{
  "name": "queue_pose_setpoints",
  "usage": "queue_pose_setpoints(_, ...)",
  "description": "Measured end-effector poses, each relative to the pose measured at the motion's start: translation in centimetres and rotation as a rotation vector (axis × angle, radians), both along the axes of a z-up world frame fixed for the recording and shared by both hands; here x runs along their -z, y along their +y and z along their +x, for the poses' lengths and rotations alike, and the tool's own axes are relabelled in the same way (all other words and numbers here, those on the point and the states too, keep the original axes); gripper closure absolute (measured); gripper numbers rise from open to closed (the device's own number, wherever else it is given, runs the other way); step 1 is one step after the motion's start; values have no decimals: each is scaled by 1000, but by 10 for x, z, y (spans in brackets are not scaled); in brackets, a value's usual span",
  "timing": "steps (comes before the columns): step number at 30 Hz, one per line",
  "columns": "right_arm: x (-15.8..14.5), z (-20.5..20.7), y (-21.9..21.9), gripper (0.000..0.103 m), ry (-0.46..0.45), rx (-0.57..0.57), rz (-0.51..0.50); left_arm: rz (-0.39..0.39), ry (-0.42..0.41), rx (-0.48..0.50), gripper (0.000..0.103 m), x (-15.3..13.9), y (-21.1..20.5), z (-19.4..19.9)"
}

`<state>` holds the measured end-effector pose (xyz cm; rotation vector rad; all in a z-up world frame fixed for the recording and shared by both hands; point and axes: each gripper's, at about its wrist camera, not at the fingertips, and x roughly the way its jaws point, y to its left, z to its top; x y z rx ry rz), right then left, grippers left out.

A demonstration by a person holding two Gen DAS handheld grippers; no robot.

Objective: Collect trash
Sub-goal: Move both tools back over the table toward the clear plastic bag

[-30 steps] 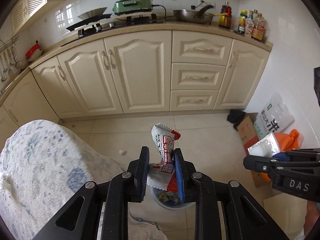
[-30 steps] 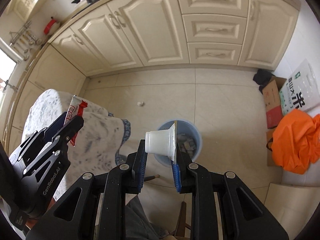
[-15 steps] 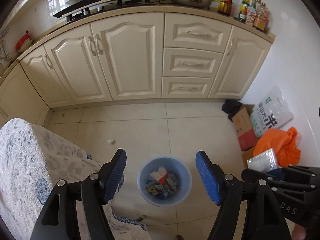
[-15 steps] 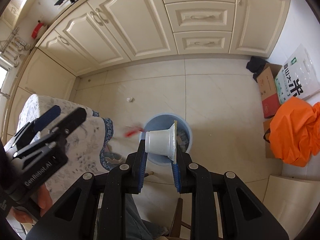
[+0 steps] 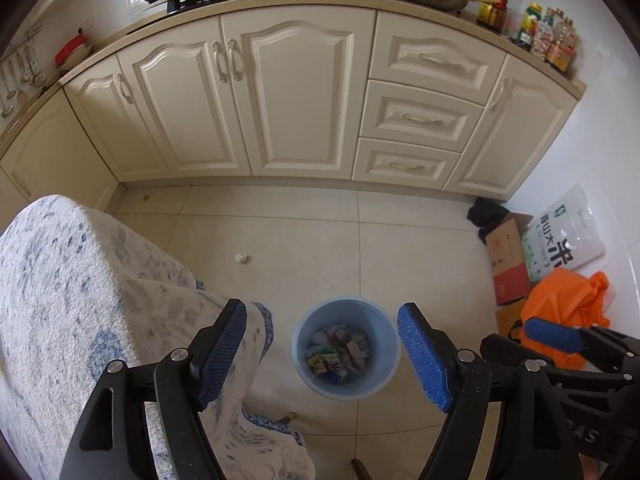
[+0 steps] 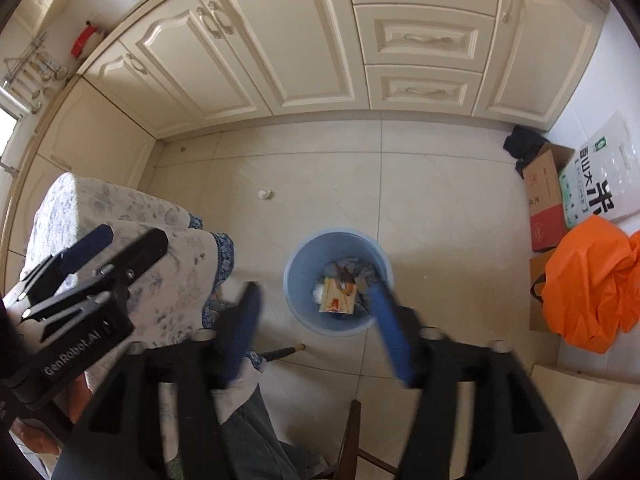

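Note:
A light blue trash bin [image 5: 304,376] stands on the tiled floor, holding several wrappers [image 5: 340,354]. My left gripper [image 5: 320,314] hovers above it, its jaws opening wide with nothing between them. The right gripper [image 6: 314,292] is blurred over the same bin [image 6: 292,280], and its jaws are opening too. The cup with its printed lid [image 6: 338,300] lies inside the bin, free of the pads. Each gripper shows in the other's view: the right gripper [image 5: 516,336] at the right, the left gripper [image 6: 124,240] at the left. A small white paper wad [image 5: 241,258] lies on the floor.
A table under a blue-and-white cloth [image 5: 80,300] stands left of the bin. Cream cabinets [image 5: 300,100] line the far wall. A cardboard box [image 5: 506,256], a rice bag [image 5: 560,240] and an orange bag [image 5: 564,304] sit at the right. A wooden chair leg [image 6: 352,432] is near the bottom.
The left gripper opened and its red-and-white wrapper dropped away. The right gripper opened and let go of the white cup, which now lies in the bin. Both views drew closer to the bin.

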<state>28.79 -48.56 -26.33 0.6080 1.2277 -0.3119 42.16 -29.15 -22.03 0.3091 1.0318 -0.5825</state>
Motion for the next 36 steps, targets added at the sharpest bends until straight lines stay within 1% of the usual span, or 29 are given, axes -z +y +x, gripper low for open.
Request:
queue_pose_setpoints(1, -2, 1, 2, 31, -9, -2, -5, -1, 0, -6, 26, 1, 3, 0)
queue_pose_setpoints(3, -2, 4, 6, 30, 2, -21, -20, -10, 5, -13, 25, 1, 6, 0)
queue_pose_setpoints(4, -2, 6, 8, 25, 14, -28, -22, -14, 10, -17, 25, 2, 9, 1)
queue_pose_setpoints(5, -1, 8, 9, 23, 23, -29, -20, -16, 14, -24, 25, 3, 11, 1)
queue_pose_setpoints(10, 3, 8, 13, 21, 42, -36, -22, -19, 41, -40, 25, 9, 24, 5)
queue_pose_setpoints(15, 8, 7, 13, 20, 70, -27, -5, -18, 46, -54, 25, 9, 32, 9)
queue_pose_setpoints(20, 5, 7, 15, 20, 75, -16, 3, -30, 64, -73, 25, 5, 42, 13)
queue_pose_setpoints(23, 2, 9, 20, 20, 79, -16, -4, -60, 73, -71, 25, 0, 53, 15)
queue_pose_setpoints(26, -1, 11, 26, 20, 77, -23, 7, -64, 60, -84, 25, -6, 64, 12)
queue_pose_setpoints(31, -7, 15, 44, 20, 72, -61, 5, -121, 76, -67, 25, -18, 91, 6)
queue_pose_setpoints(32, -8, 16, 48, 20, 71, -68, 2, -126, 73, -70, 25, -21, 96, 5)
queue_pose_setpoints(36, -16, 21, 62, 20, 61, -94, -1, -118, 19, -85, 24, -33, 117, -5)
